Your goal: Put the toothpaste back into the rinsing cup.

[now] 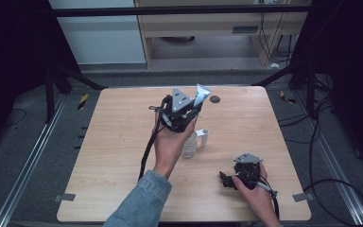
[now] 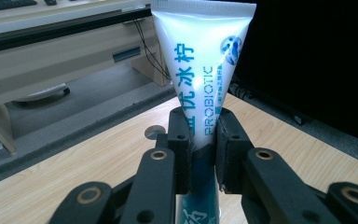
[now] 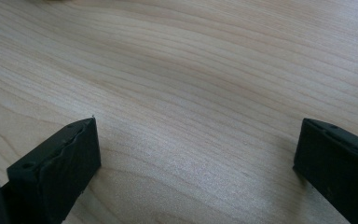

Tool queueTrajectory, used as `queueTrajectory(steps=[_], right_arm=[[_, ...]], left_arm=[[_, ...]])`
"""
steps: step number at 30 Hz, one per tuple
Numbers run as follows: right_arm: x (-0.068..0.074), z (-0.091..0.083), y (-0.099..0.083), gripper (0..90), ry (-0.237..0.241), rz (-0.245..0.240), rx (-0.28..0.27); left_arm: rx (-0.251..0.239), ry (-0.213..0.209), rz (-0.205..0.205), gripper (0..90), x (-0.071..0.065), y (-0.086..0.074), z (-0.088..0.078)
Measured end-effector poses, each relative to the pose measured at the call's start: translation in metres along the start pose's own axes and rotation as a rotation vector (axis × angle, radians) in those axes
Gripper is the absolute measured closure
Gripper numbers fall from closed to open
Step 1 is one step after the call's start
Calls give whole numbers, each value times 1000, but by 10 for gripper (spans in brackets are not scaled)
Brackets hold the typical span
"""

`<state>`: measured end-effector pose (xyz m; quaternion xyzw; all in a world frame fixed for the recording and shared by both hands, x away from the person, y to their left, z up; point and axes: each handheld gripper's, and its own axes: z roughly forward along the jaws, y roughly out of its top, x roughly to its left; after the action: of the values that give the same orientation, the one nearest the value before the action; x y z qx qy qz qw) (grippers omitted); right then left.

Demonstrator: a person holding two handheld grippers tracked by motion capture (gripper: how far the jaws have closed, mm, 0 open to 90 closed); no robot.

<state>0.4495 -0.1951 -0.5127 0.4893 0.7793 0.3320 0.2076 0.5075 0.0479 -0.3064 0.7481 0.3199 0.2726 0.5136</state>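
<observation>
Denim sleeve [image 1: 142, 201] enters from the bottom edge of the high view, its hand raising the left gripper [image 1: 182, 111] above the middle of the pale wooden table [image 1: 118, 156]. Black jaws clenched on a white plastic tube with blue print [image 2: 200, 70]; the left gripper view shows both pads pressing its lower body, flat crimped end upward, tube lifted clear of the table. Clear plastic cup [image 1: 189, 146] stands on the tabletop just below that hand, a small white cap-like piece [image 1: 204, 137] beside it. Right gripper [image 1: 226, 179] rests low at the near right of the table, jaws spread wide over bare wood, gripping nothing. Small dark round disc [image 1: 214, 99] near the far edge.
</observation>
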Motion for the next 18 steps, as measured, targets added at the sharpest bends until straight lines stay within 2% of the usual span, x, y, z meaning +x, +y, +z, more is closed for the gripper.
queueTrajectory(steps=[8,15,18], right_arm=[[0,0,0,5,2,-4,0],[0,0,0,5,2,-5,0],[-1,0,0,5,1,-7,-1]], left_arm=[[-32,8,-12,780,-1,-6,1],[-71,45,-35,780,2,-17,4],[-72,66,-44,780,3,-22,6]])
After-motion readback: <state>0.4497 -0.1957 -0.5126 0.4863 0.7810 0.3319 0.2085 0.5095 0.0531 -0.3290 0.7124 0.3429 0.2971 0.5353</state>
